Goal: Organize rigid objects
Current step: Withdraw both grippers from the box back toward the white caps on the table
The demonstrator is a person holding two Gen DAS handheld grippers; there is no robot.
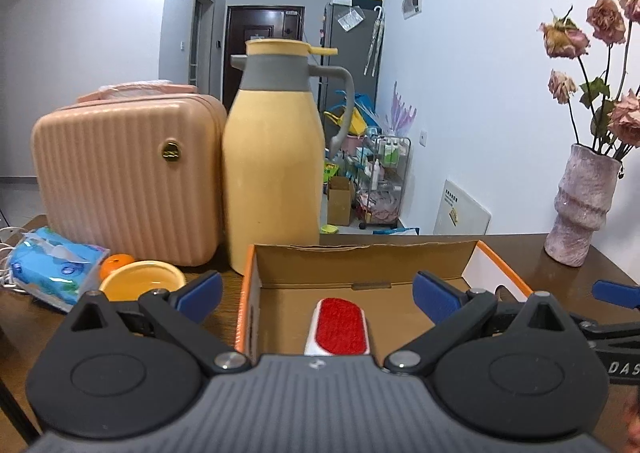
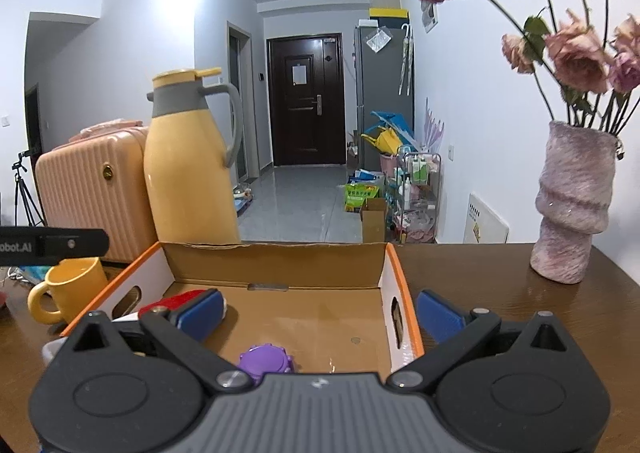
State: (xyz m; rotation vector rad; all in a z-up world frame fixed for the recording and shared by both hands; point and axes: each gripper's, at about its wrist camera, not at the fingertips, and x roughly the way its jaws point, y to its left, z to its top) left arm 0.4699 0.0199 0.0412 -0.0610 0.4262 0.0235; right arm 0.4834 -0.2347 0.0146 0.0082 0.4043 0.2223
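An open cardboard box (image 1: 360,261) with orange edges (image 2: 276,261) sits on the dark wooden table. Inside it lie a white lint brush with a red pad (image 1: 340,327) (image 2: 180,301) and a purple knobbed object (image 2: 266,361). My left gripper (image 1: 318,295) is open above the box's near edge, the brush below its jaws and untouched. My right gripper (image 2: 320,311) stands wide open over the box, with nothing between its blue pads (image 2: 200,313); the purple object lies just under it. The right gripper's fingertip (image 1: 616,293) shows at the edge of the left wrist view.
A yellow thermos jug (image 1: 276,157) (image 2: 188,165) and a pink ribbed case (image 1: 128,177) stand behind the box. A yellow mug (image 2: 72,289) (image 1: 140,281), an orange (image 1: 114,263) and a blue tissue pack (image 1: 52,267) lie left. A pink vase with dried roses (image 2: 572,205) (image 1: 584,205) stands right.
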